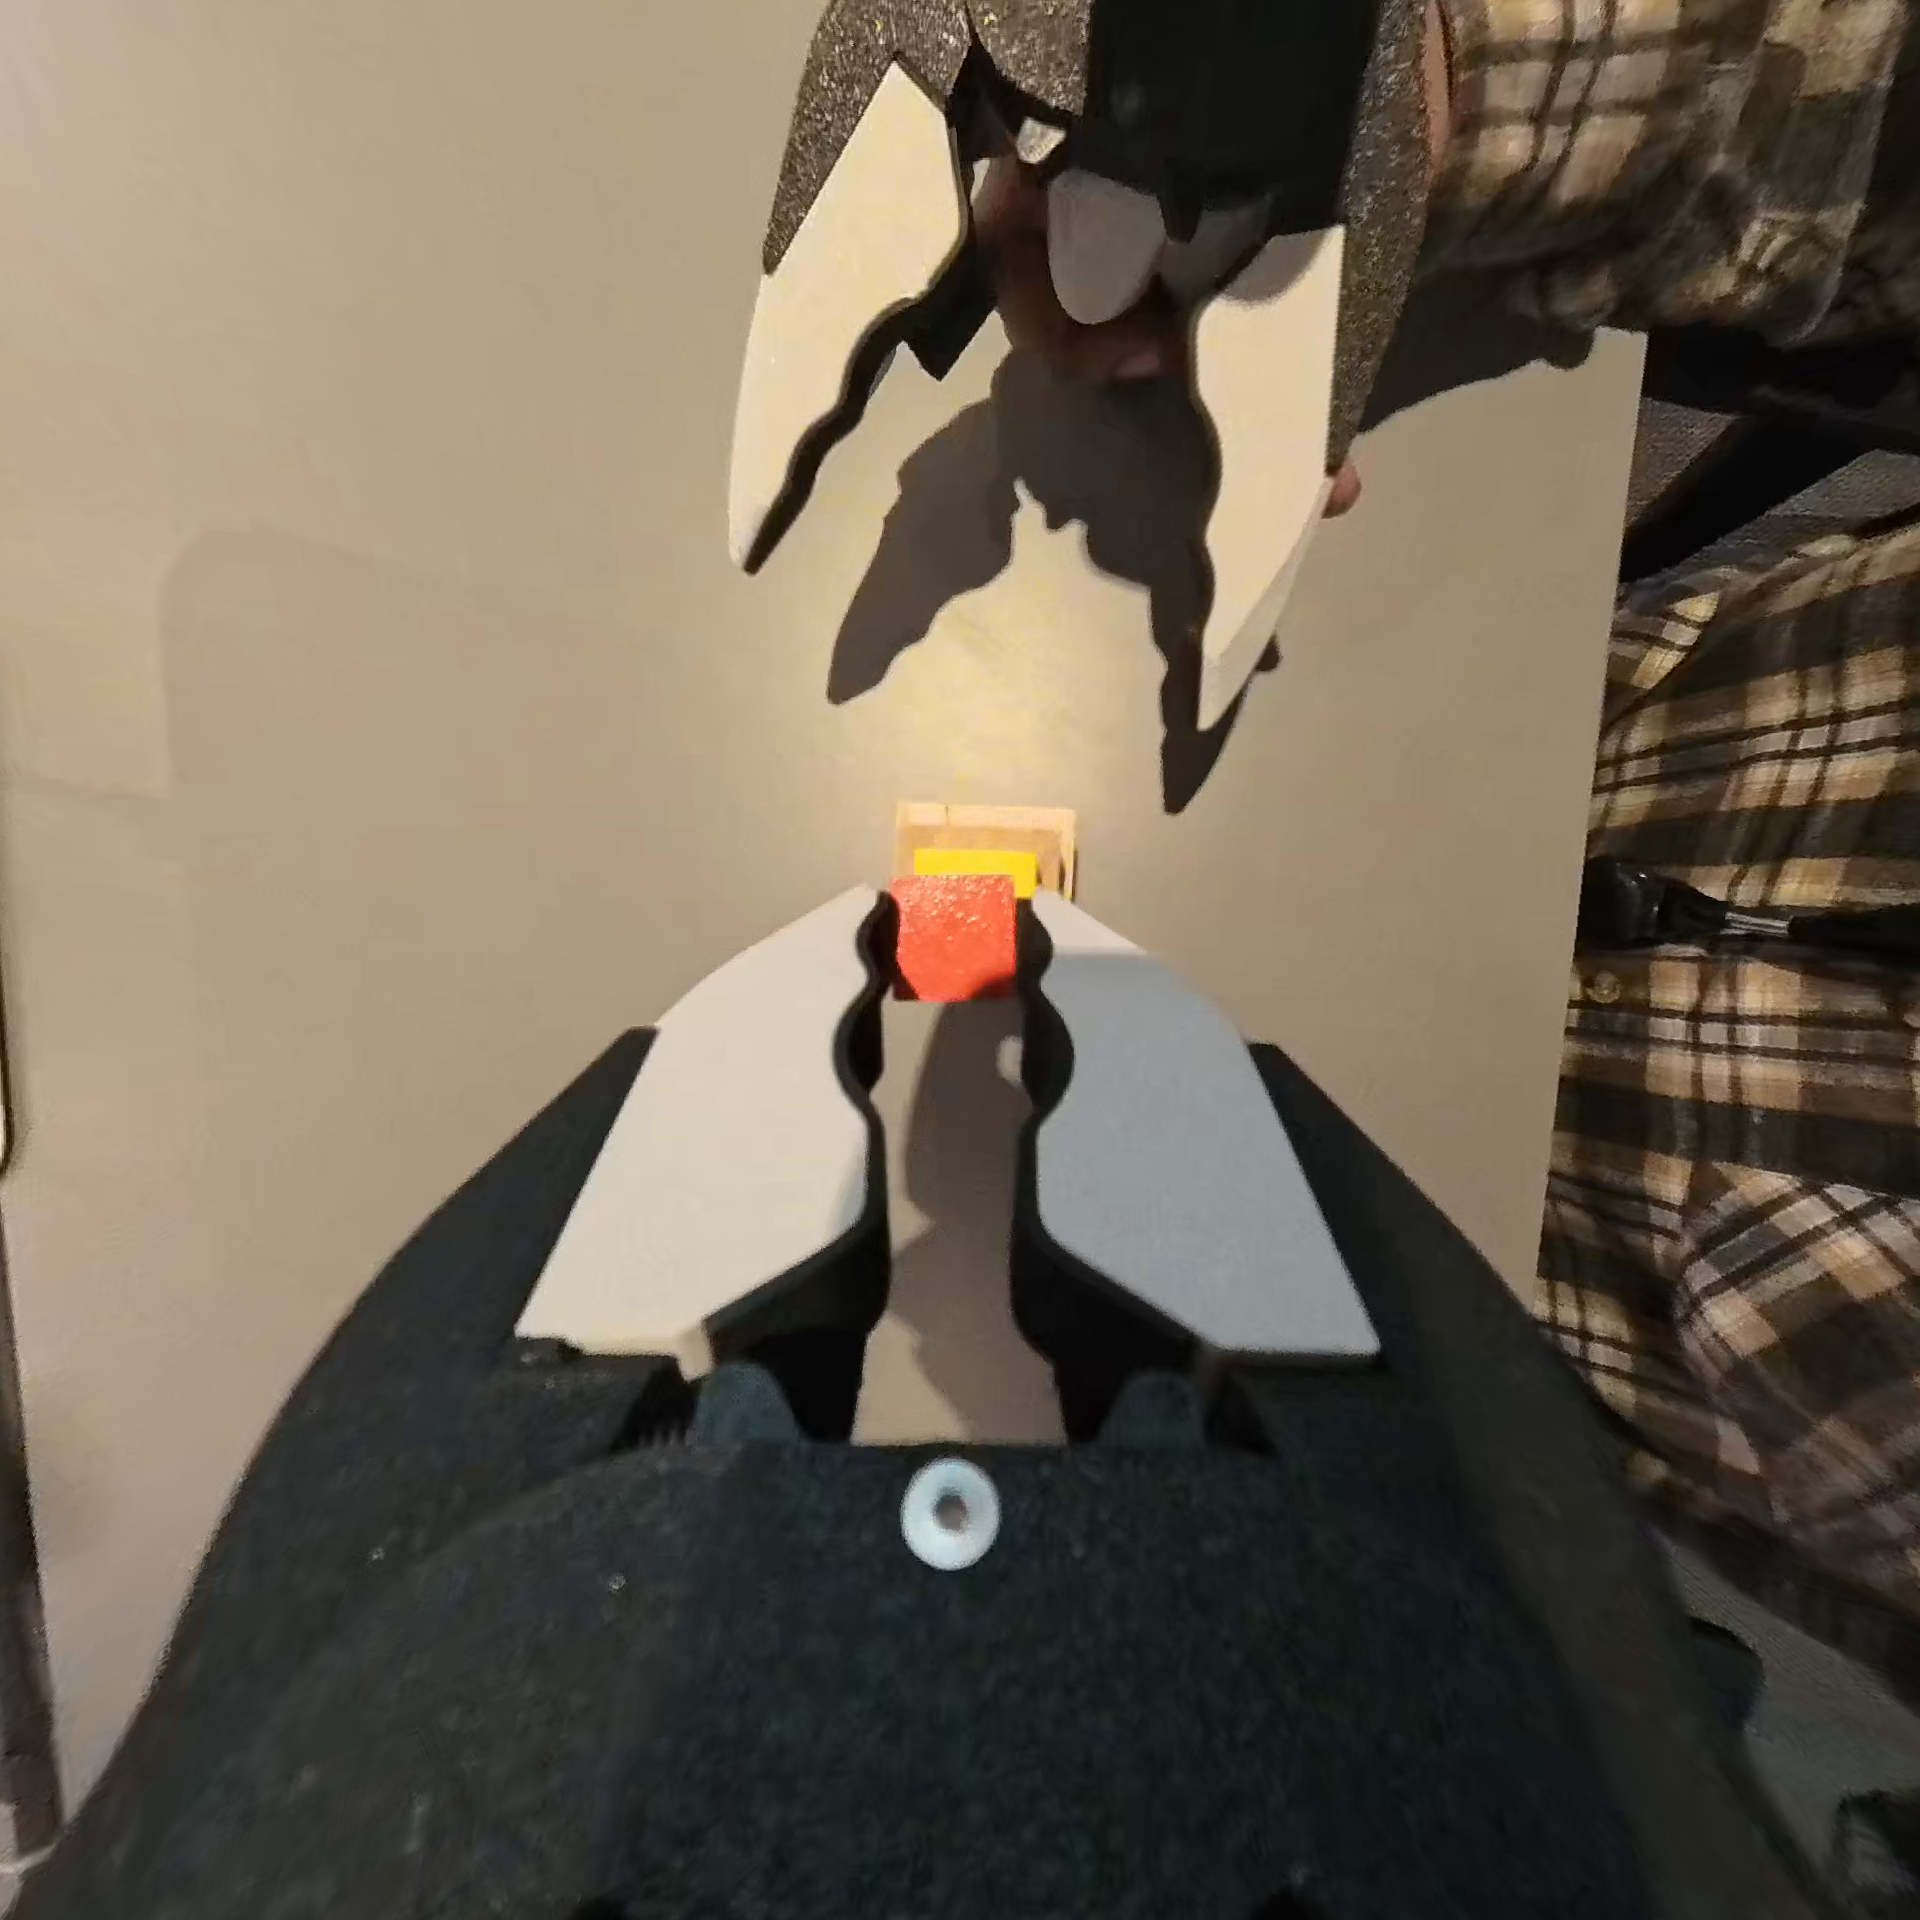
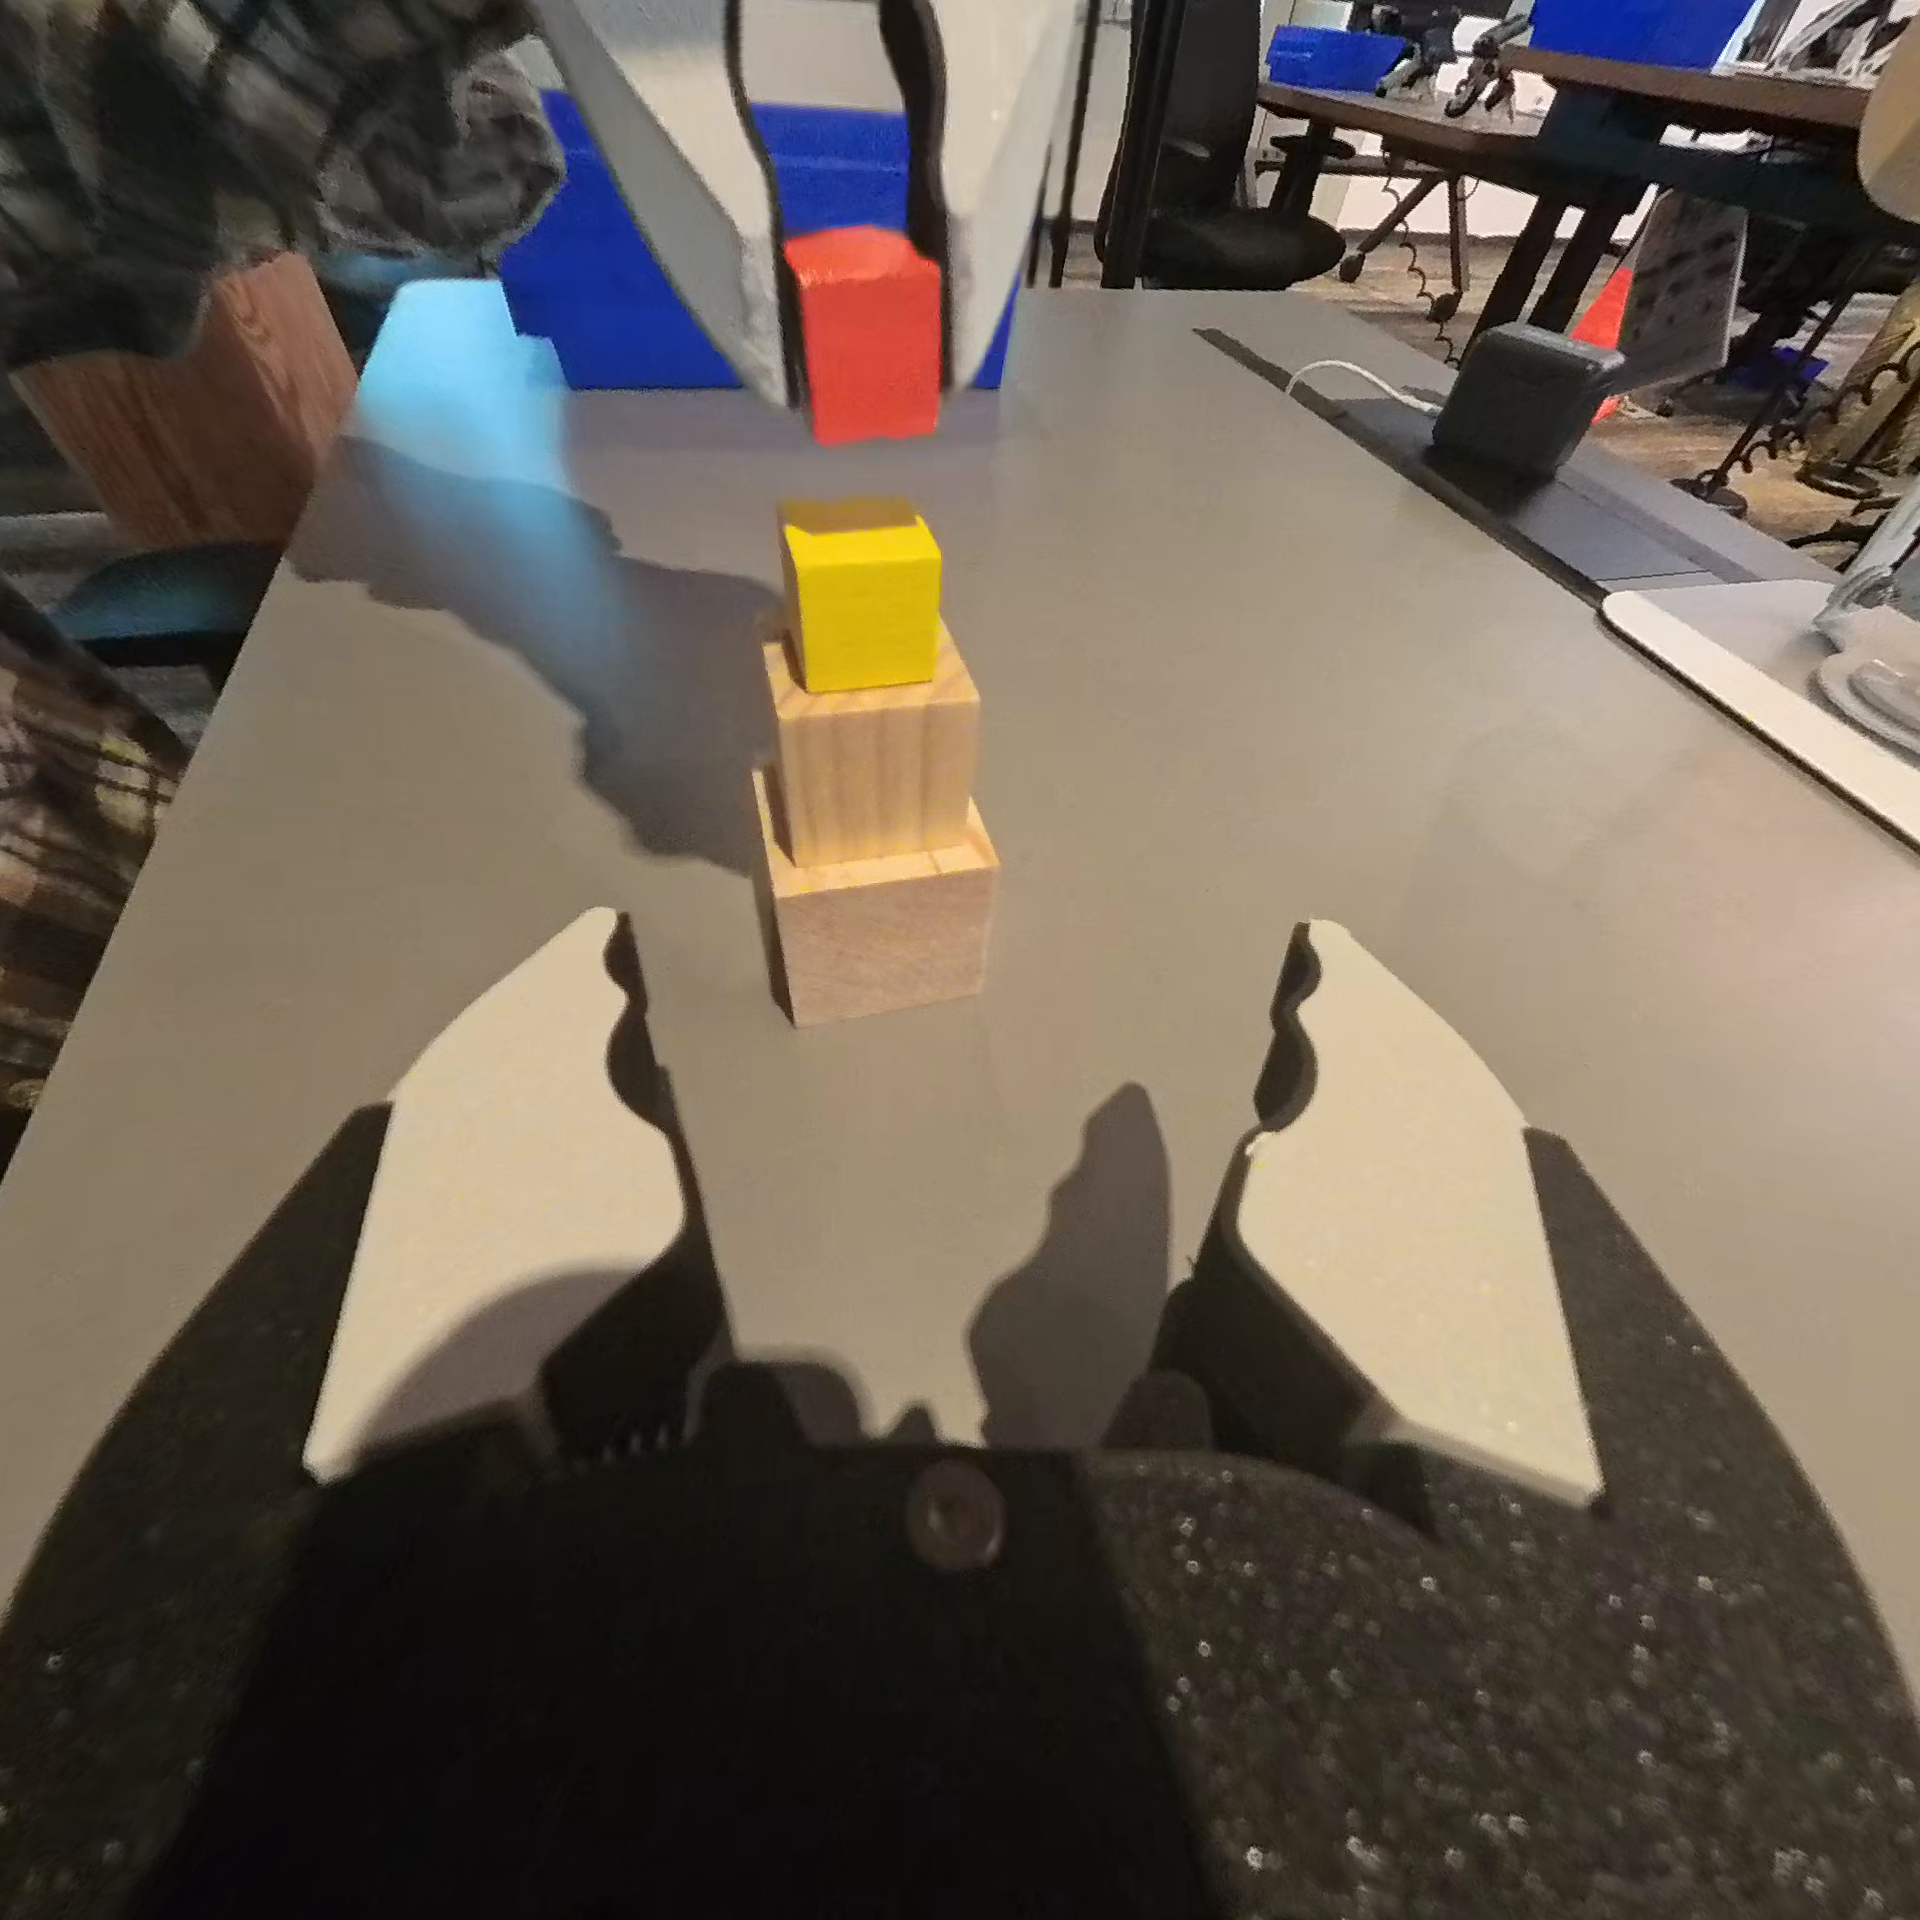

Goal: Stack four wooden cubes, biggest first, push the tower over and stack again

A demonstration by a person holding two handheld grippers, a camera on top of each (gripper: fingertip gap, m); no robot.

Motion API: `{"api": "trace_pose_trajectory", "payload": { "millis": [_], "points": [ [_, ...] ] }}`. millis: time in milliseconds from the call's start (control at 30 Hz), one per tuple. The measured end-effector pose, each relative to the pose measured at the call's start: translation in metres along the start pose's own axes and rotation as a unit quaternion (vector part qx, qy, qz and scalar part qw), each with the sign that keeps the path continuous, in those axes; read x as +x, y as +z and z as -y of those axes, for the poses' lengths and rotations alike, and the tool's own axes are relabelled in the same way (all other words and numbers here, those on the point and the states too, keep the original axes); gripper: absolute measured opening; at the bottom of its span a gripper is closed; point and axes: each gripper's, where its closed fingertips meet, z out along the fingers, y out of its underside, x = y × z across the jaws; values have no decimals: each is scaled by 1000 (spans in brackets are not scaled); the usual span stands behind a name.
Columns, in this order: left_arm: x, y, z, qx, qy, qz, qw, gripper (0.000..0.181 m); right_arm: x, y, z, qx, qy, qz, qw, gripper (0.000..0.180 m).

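Note:
A tower of three cubes stands on the grey table (image 2: 1299, 831): a large plain wooden cube (image 2: 883, 935) at the bottom, a smaller plain wooden cube (image 2: 878, 774) on it, and a yellow cube (image 2: 862, 603) on top. My left gripper (image 1: 954, 925) is shut on a small red cube (image 1: 954, 935) and holds it straight above the yellow cube (image 1: 977, 862), with a gap between them; the held red cube (image 2: 868, 348) also shows in the right wrist view. My right gripper (image 2: 956, 945) is open and empty, low in front of the tower; it also shows in the left wrist view (image 1: 987, 623).
A blue bin (image 2: 623, 301) and a light blue block (image 2: 457, 384) stand at the table's far end. A dark box with a white cable (image 2: 1517, 395) sits on a strip at the right. A white tray (image 2: 1766, 665) lies at the right edge. A person's plaid sleeve (image 1: 1745, 935) is at the right. Across from one pair of fingers to the other is roughly 9 cm.

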Motion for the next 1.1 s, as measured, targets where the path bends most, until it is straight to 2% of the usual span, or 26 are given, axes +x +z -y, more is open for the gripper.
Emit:
{"api": "trace_pose_trajectory", "payload": {
  "millis": [1100],
  "points": [
    [3, 15, -4, 4, 14, -26, 1000, 22, 1, 2, 0, -4, 3, 2, 1000, 113]
  ]
}}
